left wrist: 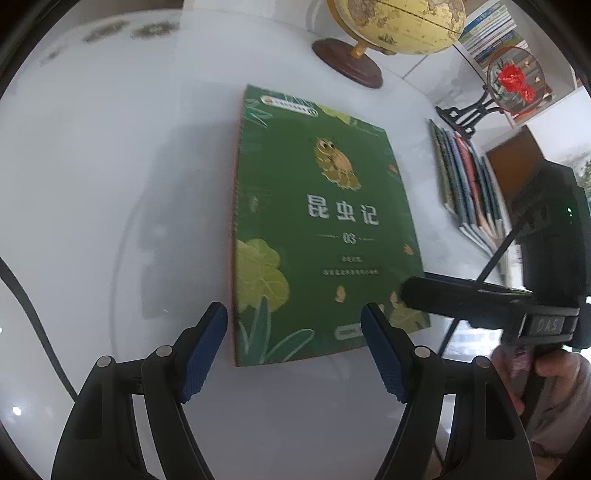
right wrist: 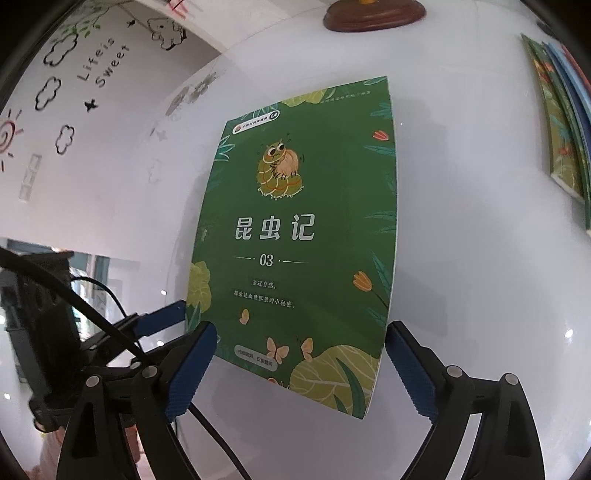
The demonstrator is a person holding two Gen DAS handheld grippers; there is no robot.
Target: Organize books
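Note:
A green book with an insect drawing and the number 03 (left wrist: 325, 221) lies flat on the white table (left wrist: 110, 184); it also shows in the right wrist view (right wrist: 295, 240). My left gripper (left wrist: 295, 350) is open, its blue pads straddling the book's near edge just above it. My right gripper (right wrist: 301, 363) is open around the book's near end; in the left wrist view its finger (left wrist: 443, 299) reaches over the book's near right corner. A stack of several thin books (left wrist: 469, 184) lies to the right, also seen at the right wrist view's edge (right wrist: 561, 122).
A globe on a wooden base (left wrist: 391, 33) stands at the back of the table, its base (right wrist: 373, 14) showing in the right wrist view. A red flower ornament on a black stand (left wrist: 509, 85) and a bookshelf (left wrist: 491, 29) are at the back right. A decorated wall (right wrist: 74, 92) is on the left.

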